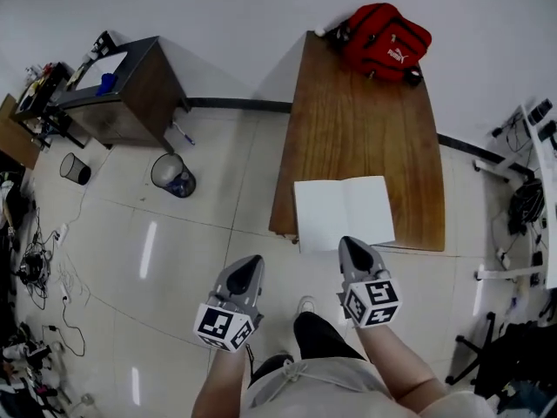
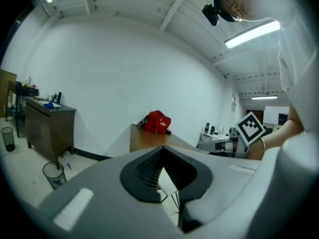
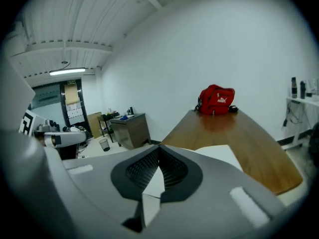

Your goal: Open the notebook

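Observation:
The notebook [image 1: 344,212] lies open on the near end of the brown table [image 1: 365,120], showing two blank white pages; its near edge hangs slightly over the table's edge. My right gripper [image 1: 355,249] is just in front of that edge, shut and empty. My left gripper [image 1: 246,268] hovers over the floor to the left of the table, also shut and empty. In the right gripper view the jaws [image 3: 158,156] meet in a point, and the white page [image 3: 219,153] lies just beyond them. The left gripper view shows its jaws [image 2: 162,156] together too.
A red bag [image 1: 385,40] sits at the table's far end. A dark cabinet [image 1: 122,90] stands at the left, with two bins [image 1: 172,174] [image 1: 75,168] on the floor near it. Cables lie along the left floor. A white desk [image 1: 544,138] stands at the right.

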